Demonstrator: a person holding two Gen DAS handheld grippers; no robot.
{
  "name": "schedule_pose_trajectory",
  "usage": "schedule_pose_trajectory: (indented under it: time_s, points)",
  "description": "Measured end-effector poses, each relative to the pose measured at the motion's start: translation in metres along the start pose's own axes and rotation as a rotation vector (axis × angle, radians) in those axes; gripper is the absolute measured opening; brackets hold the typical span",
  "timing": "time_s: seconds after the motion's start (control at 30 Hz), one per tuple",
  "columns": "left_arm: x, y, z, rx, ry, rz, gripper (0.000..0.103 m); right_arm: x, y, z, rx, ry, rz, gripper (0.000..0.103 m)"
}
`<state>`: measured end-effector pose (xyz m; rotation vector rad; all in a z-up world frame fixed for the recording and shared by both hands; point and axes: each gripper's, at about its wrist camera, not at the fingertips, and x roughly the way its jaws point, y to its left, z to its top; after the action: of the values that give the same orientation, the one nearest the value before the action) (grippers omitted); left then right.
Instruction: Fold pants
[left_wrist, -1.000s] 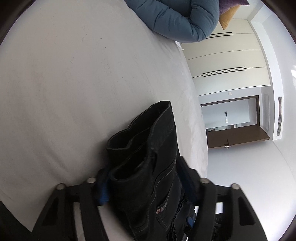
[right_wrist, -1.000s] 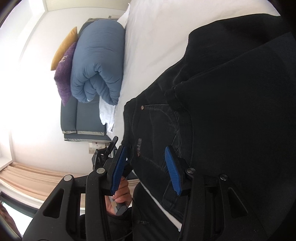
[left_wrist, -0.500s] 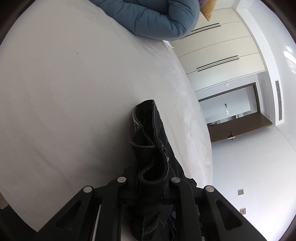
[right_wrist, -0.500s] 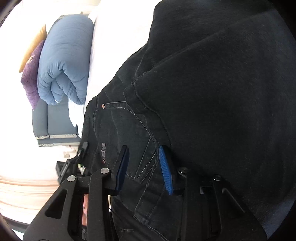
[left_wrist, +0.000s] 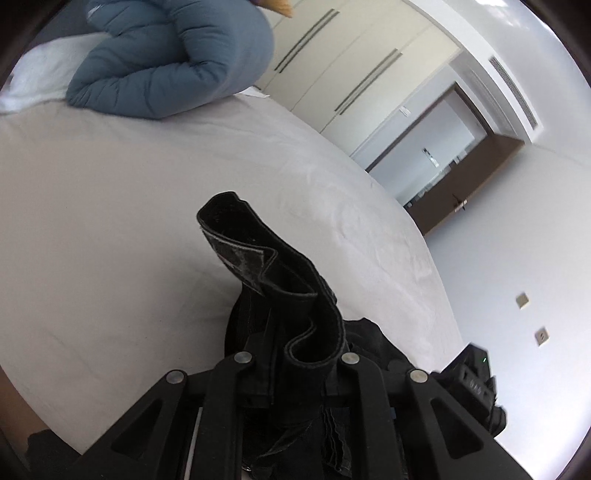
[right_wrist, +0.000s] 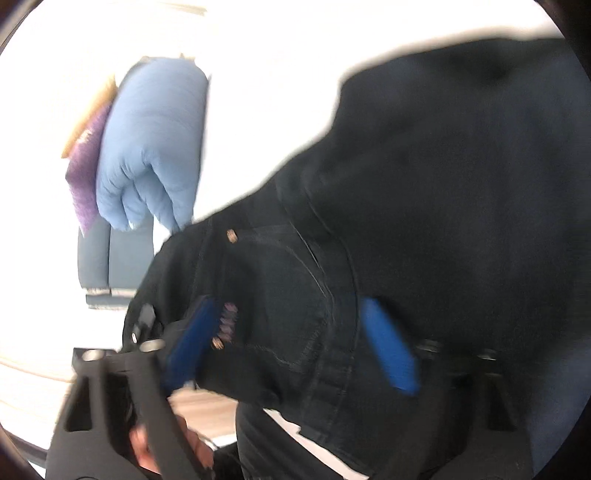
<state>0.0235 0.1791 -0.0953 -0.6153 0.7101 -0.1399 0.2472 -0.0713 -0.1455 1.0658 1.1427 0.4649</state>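
The left gripper (left_wrist: 295, 363) is clamped on the black jeans' (left_wrist: 273, 280) waistband above the white bed (left_wrist: 110, 221), while the right gripper (right_wrist: 291, 343) stands spread wide around the jeans' pocket area.

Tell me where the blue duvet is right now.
The rolled blue duvet lies at the far end of the white bed, upper left in the left wrist view, beyond the black pants.

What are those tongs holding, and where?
The left tongs pinch the pants at a bunched hem. The right tongs gape around the pocket area, not clamped.

White bed (left_wrist: 110, 221), rolled blue duvet (left_wrist: 177, 62) and black pants (right_wrist: 443, 184) atop.
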Motion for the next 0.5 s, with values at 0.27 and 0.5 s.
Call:
schedule_pose_trajectory:
  time_s: [0.27, 0.5]
  points:
    - [0.022, -0.116, -0.056, 0.366, 0.070, 0.006, 0.015, -0.042, 0.067, 0.022, -0.197, 0.114, 0.102, 0.089]
    - [0.047, -0.164, -0.103, 0.508, 0.143, 0.011, 0.015, -0.074, 0.082, 0.022, -0.328, 0.155, 0.028, 0.089]
